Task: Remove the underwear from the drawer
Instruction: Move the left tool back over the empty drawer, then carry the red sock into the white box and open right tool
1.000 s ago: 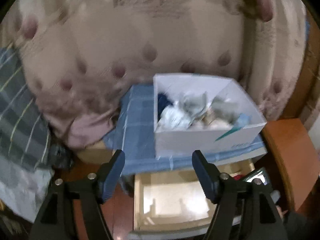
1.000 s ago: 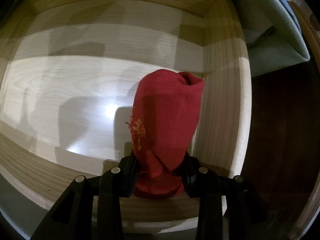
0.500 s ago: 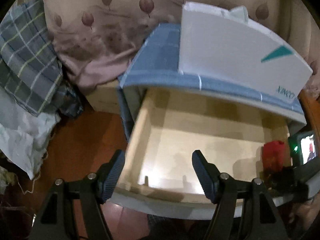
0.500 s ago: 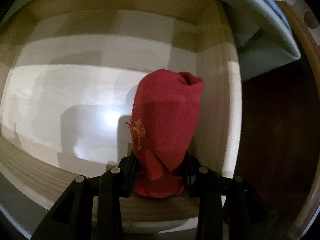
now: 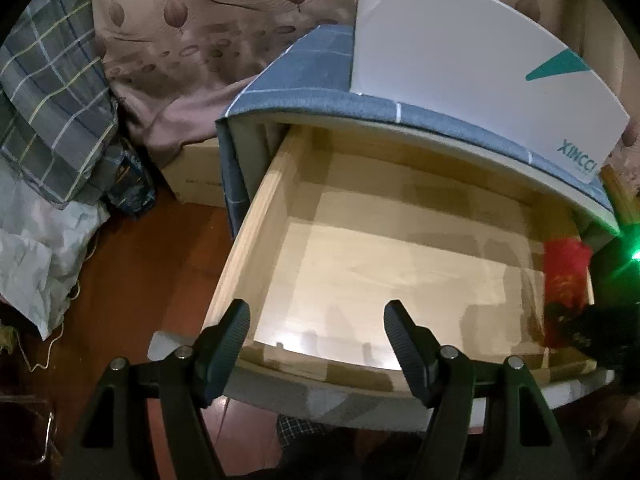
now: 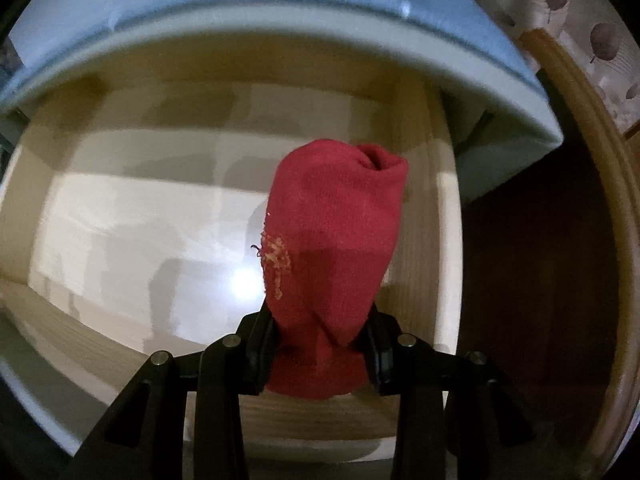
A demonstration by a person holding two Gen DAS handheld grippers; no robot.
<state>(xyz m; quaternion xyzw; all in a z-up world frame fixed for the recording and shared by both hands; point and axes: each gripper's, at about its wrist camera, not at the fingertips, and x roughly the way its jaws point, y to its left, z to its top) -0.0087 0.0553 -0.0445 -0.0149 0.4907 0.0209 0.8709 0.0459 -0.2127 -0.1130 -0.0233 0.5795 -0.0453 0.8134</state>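
Dim floor and bedding frame the scene: plaid fabric (image 5: 48, 92) heaped at far left, a leaf-print quilt (image 5: 192, 40) behind, then the pale wooden drawer (image 5: 256, 216) pulled open under a white box (image 5: 460, 64). My left gripper (image 5: 316, 340) hangs over the drawer's near rim with its jaws apart and nothing between them. Further right, my right gripper (image 6: 320, 344) is clamped on the red underwear (image 6: 336, 240), which stands up from the jaws beside the drawer's right wall, low inside the drawer. I judge the main risk to be the loose upper fold snagging on that wall or on the overhanging top as I lift, which could drag the cloth from a pinch that holds only its lower end. My idle left claw could also knock the front rim.
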